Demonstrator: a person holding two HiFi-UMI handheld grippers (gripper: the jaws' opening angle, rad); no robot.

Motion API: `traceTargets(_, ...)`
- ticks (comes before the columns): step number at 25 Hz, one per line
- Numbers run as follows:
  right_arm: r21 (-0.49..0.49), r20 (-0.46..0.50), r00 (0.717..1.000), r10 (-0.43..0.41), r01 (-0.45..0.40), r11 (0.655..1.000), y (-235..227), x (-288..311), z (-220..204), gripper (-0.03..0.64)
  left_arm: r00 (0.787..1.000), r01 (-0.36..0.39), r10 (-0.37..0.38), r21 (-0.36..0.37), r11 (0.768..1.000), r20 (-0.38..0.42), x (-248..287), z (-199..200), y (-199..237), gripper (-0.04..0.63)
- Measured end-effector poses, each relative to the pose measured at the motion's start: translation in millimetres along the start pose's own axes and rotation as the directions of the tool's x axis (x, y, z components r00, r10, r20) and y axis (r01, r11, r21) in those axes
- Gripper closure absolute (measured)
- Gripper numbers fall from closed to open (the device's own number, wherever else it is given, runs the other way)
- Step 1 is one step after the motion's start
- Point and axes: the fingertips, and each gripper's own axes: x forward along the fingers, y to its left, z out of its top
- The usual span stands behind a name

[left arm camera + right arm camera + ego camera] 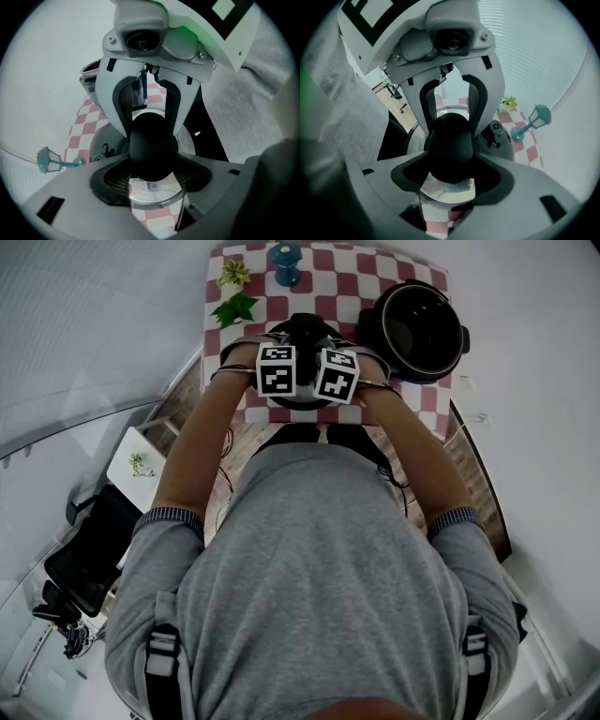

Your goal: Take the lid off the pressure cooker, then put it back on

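Though red-checked, tablecloth point(347, 263) between white walls point(94, 315).

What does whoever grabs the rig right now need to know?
Claws: the left claw is shut on the lid's black knob; the right claw is shut on the same knob from the opposite side.
Things: the lid is off the cooker, held over the checked cloth, left of the pot in the head view. The pot stands open on the cloth.
Done: lid removed.
Left: carry the lid over the pot, seat it, release both claws.
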Motion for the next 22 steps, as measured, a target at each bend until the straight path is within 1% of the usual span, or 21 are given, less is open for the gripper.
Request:
traceTargets(3,0.008,0.006,1.0,-0.001,0.001,1.0,0.8,-14.1,6.7,0.327,1.0,0.005,-0.005,0.012,1.0,-0.008,-14.6,3.9,-1.0,0.296)
traceTargets(8,0.009,0.01,1.0,-0.023,0.023,1.0,-1.8,-38.9,18.1,0.327,1.0,-0.016,0.017,0.034,0.999,-0.016,-40.9,12.5,1.8,0.296)
traceTargets(13,0.016,0.02,0.999,-0.039,0.039,0.999,-5.5,-63.5,26.7,0.327,0.999,-0.022,0.024,0.057,0.998,-0.033,-65.5,22.1,5.3,0.296)
traceTargets(22,0.042,0.001,0.993,-0.114,0.114,0.993,-22.0,-109.3,25.4,0.327,0.997,-0.065,0.07,0.132,0.989,-0.034,-98.9,52.1,22.7,0.296)
